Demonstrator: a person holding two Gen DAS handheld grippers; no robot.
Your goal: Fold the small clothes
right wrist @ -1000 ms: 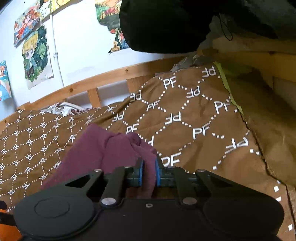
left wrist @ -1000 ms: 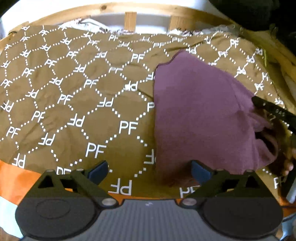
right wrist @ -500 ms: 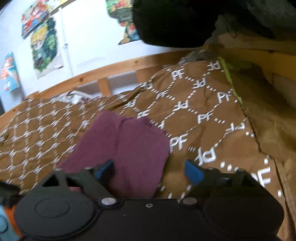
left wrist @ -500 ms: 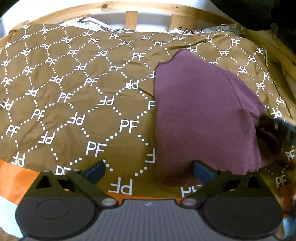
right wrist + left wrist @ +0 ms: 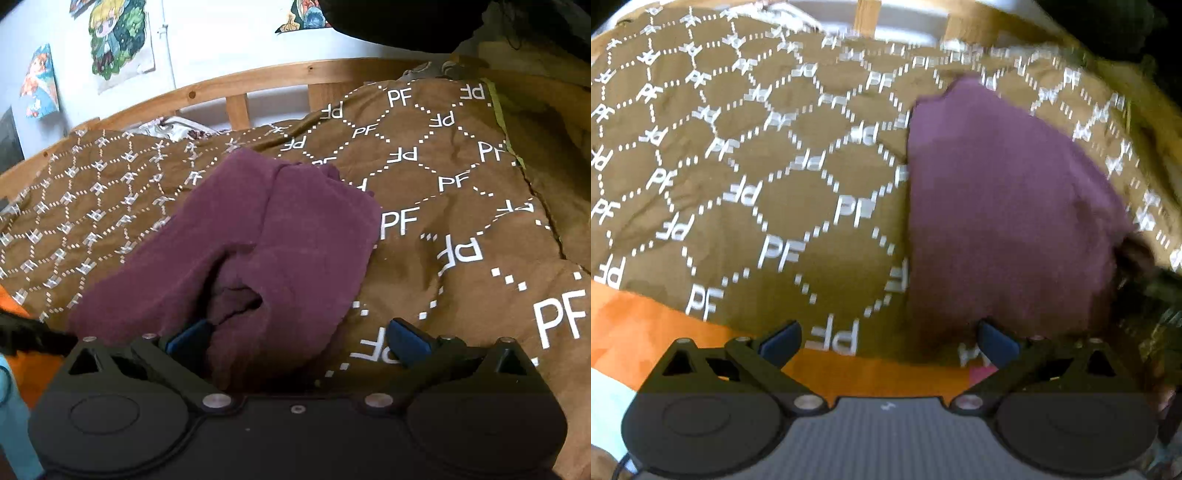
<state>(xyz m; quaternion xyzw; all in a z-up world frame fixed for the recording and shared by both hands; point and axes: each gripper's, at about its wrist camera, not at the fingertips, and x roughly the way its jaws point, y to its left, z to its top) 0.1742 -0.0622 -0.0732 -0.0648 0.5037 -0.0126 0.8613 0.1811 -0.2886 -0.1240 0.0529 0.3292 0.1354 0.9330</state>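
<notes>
A small purple garment (image 5: 1004, 206) lies folded on a brown bedspread (image 5: 746, 184) printed with white PF letters. In the right wrist view the purple garment (image 5: 273, 236) shows two layers with a crease down the middle and a dark opening at its near end. My right gripper (image 5: 295, 338) has its jaws opening wide; the garment's near edge lies loose between them, with neither pad pressing on it. My left gripper (image 5: 888, 338) stands open over the near edge of the bedspread, its right finger at the garment's near left corner, nothing between its pads.
A wooden bed rail (image 5: 258, 79) runs along the far side, with posters (image 5: 118, 40) on the white wall behind. An orange sheet (image 5: 635, 332) shows under the bedspread's near edge. A dark bundle (image 5: 424, 18) hangs at the top right.
My right gripper has let go of the purple garment and opened wide, pulling back a little. The garment's end has dropped flat onto the bedspread. The left gripper has stayed open and nearly still.
</notes>
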